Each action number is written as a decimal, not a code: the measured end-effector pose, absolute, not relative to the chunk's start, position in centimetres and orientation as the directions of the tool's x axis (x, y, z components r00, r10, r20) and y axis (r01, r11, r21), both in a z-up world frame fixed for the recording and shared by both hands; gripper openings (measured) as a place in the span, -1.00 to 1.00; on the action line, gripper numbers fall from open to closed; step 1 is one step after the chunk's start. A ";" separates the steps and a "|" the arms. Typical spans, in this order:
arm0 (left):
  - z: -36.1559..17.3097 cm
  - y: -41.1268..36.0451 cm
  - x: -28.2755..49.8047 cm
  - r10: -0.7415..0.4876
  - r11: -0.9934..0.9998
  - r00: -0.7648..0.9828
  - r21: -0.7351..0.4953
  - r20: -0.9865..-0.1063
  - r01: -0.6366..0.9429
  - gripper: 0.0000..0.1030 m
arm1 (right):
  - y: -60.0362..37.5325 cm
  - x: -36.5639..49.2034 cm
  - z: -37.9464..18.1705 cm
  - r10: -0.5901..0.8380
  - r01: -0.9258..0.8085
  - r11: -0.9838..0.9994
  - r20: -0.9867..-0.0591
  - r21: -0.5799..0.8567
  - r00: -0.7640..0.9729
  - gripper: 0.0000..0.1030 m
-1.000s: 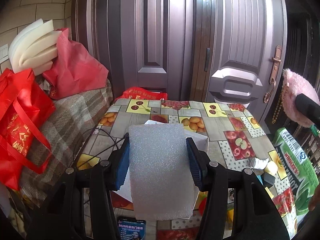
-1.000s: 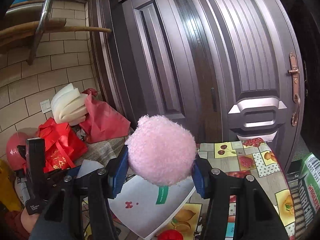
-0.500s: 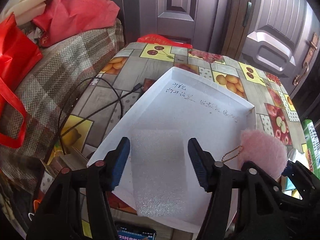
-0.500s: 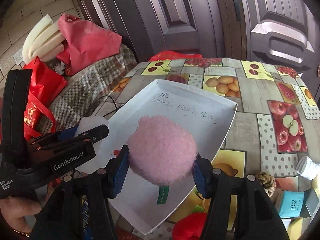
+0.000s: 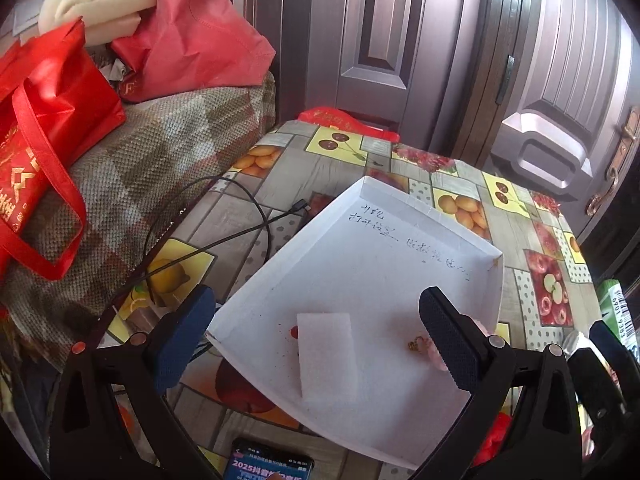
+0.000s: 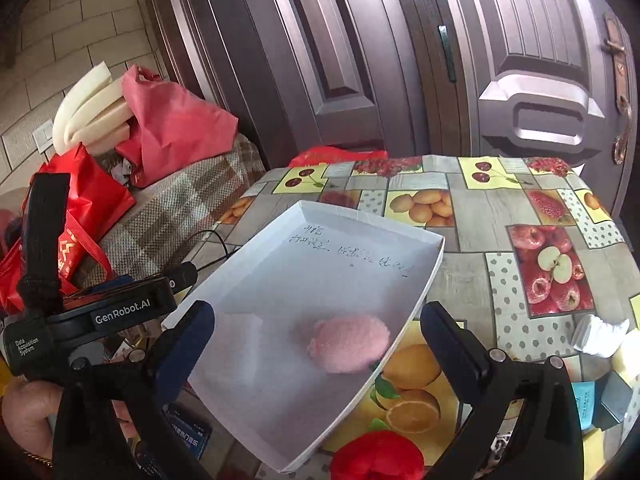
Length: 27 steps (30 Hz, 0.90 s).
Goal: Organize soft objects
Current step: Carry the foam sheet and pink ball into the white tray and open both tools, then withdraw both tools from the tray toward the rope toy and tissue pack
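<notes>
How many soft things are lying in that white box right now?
2. A white foam sheet lies flat in the white box, near its front edge on the left. A pink fluffy pom-pom lies beside it to the right. I see nothing else in there.

I am facing a dark brown panelled door (image 6: 400, 60); a tiled wall (image 6: 72, 40) is standing left, daylight falling across the fruit-print tablecloth (image 6: 500, 208).

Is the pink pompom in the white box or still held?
In the box: the pink pompom lies on the white box floor, right gripper open above it.
</notes>
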<state>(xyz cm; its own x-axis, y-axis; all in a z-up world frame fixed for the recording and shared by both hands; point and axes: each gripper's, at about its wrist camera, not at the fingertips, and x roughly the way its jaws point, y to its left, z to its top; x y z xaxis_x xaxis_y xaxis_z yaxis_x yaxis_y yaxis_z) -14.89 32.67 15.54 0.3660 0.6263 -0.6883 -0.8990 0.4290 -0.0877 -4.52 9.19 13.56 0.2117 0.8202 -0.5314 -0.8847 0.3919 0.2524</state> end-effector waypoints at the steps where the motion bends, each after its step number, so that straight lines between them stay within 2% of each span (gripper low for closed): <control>1: 16.3 31.7 -15.4 0.626 0.440 0.391 -0.108 -0.675 -0.891 1.00 | 8.0 -4.5 14.6 0.834 -0.881 0.398 -0.503 0.258 0.229 1.00; 6: 19.5 25.8 -17.2 0.640 0.518 0.484 -0.130 -0.598 -0.846 1.00 | -0.5 -4.1 20.4 0.878 -0.852 0.439 -0.335 0.285 0.341 1.00; 9: 20.0 23.7 -17.3 0.607 0.550 0.527 -0.164 -0.595 -0.819 1.00 | -5.6 -3.3 22.9 0.859 -0.807 0.505 -0.272 0.305 0.435 1.00; 11: 19.9 22.9 -17.0 0.577 0.551 0.544 -0.201 -0.609 -0.810 1.00 | -8.1 -2.3 23.8 0.836 -0.759 0.546 -0.289 0.355 0.467 1.00; 13: 19.7 22.0 -16.1 0.566 0.554 0.532 -0.186 -0.630 -0.811 1.00 | -10.5 -1.9 24.5 0.820 -0.721 0.573 -0.268 0.391 0.506 1.00; 15: 19.7 21.2 -15.3 0.544 0.570 0.528 -0.175 -0.652 -0.803 1.00 | -12.3 -2.1 25.0 0.772 -0.683 0.634 -0.244 0.363 0.586 1.00; 17: 19.7 20.4 -15.7 0.527 0.597 0.575 -0.210 -0.626 -0.775 1.00 | -14.1 -2.3 24.9 0.756 -0.660 0.650 -0.236 0.376 0.610 1.00; 19: 19.1 19.6 -16.1 0.536 0.623 0.573 -0.167 -0.621 -0.764 1.00 | -15.8 -2.2 24.1 0.754 -0.630 0.649 -0.245 0.427 0.610 1.00; 23: 16.6 19.5 -17.4 0.496 0.627 0.578 -0.194 -0.648 -0.755 1.00 | -17.9 -1.6 23.0 0.712 -0.620 0.699 -0.268 0.358 0.649 1.00; 27: 13.2 17.4 -17.3 0.473 0.675 0.574 -0.144 -0.668 -0.724 1.00 | -19.6 -1.1 20.6 0.678 -0.575 0.732 -0.307 0.366 0.668 1.00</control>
